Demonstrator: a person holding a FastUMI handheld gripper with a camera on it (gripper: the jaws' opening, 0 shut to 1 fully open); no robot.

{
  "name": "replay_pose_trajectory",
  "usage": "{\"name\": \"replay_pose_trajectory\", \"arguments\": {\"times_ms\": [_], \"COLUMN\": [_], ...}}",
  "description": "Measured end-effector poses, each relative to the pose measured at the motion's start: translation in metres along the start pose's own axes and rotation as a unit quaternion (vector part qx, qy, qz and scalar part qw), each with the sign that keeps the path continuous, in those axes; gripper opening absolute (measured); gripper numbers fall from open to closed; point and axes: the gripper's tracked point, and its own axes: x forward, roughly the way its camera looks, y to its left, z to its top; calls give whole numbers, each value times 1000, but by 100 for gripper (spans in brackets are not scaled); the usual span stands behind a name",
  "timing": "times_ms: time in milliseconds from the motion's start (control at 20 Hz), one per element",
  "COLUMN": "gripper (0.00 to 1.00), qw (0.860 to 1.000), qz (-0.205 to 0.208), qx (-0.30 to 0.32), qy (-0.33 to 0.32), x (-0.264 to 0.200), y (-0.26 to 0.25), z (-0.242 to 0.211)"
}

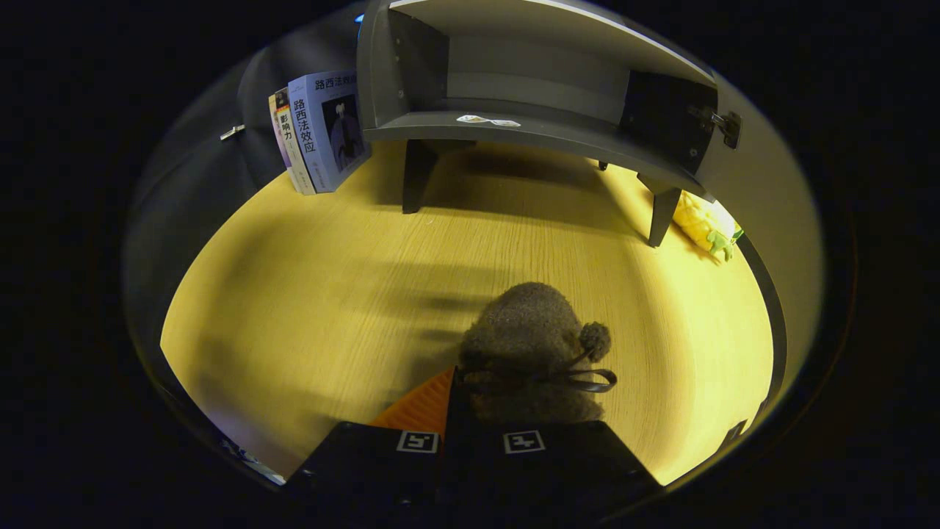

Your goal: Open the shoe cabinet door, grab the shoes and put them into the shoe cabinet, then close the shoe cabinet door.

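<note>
The gripper [470, 411] has its fingers clamped on the fuzzy brown shoe [529, 345], toe pointing straight ahead. Dead ahead and well beyond the fingers stands the shoe cabinet [514, 128], its door [764, 198] open at right, shelf waiting.

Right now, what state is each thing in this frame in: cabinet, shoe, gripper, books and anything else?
Grey shoe cabinet: door open, bottom shelf holds no shoe.
Fuzzy brown shoe with pompom: held between the fingers, short of the cabinet.
Gripper: shut on the shoe.
Upright books: leaning beside the cabinet's left wall.
Yellow plush toy: lying beyond the cabinet's right leg.
</note>
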Motion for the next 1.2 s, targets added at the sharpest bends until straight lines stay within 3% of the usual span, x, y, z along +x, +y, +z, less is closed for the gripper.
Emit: {"name": "replay_pose_trajectory", "arguments": {"times_ms": [300,400,650,850,1200], "gripper": [16,5,5,5,5], "qw": [1000,1000,1000,999,992], "qz": [-1,-4,-5,-4,-8], "qx": [-7,-4,-4,-11,-7], "qy": [0,-3,-6,-35,-126], "x": [1,2,-9,-44,-141], "y": [-3,-3,-5,-11,-42], "z": [-4,3,3,29,116]}}
